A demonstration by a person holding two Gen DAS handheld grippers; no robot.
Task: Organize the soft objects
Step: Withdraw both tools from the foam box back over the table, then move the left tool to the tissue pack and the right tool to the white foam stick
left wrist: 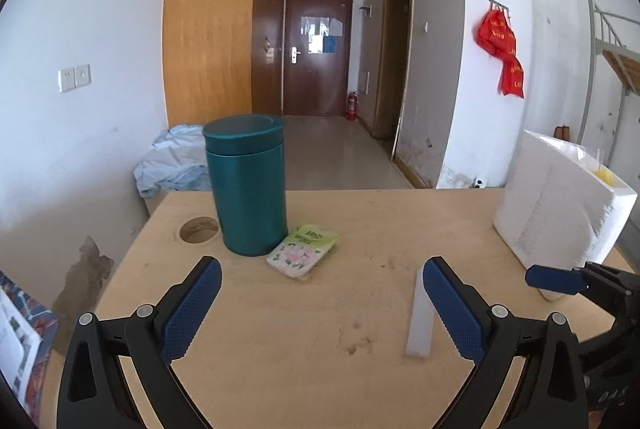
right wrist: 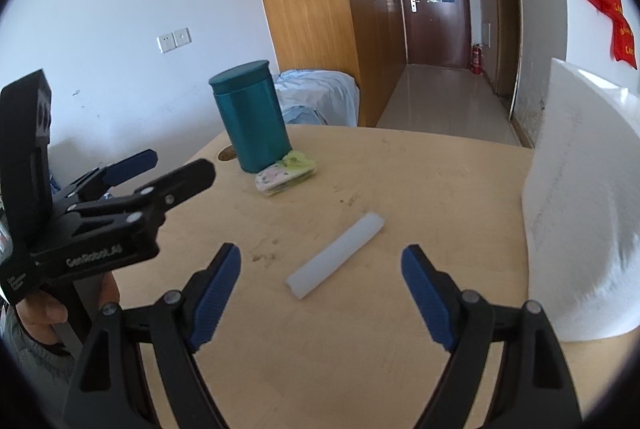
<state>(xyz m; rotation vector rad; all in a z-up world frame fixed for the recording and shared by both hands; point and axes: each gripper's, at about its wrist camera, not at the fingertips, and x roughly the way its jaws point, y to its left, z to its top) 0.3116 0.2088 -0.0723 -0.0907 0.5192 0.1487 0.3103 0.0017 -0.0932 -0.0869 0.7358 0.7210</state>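
A white foam stick (right wrist: 335,255) lies flat on the wooden table (right wrist: 360,349). Its long side runs from near and left to far and right in the right wrist view. It sits in front of the right gripper (right wrist: 321,293), between the lines of its two blue fingers. The jaws are wide apart and hold nothing. The left gripper (left wrist: 322,303) is spread wide too, and it is empty. The stick lies partly behind its right finger (left wrist: 454,309). Farther back stands a tall teal can (left wrist: 248,185). A small tissue pack (left wrist: 303,246) leans right against its bottom. A round hole (left wrist: 199,229) is in the table beside the can. A big white foam box (right wrist: 584,205) stands on the right.
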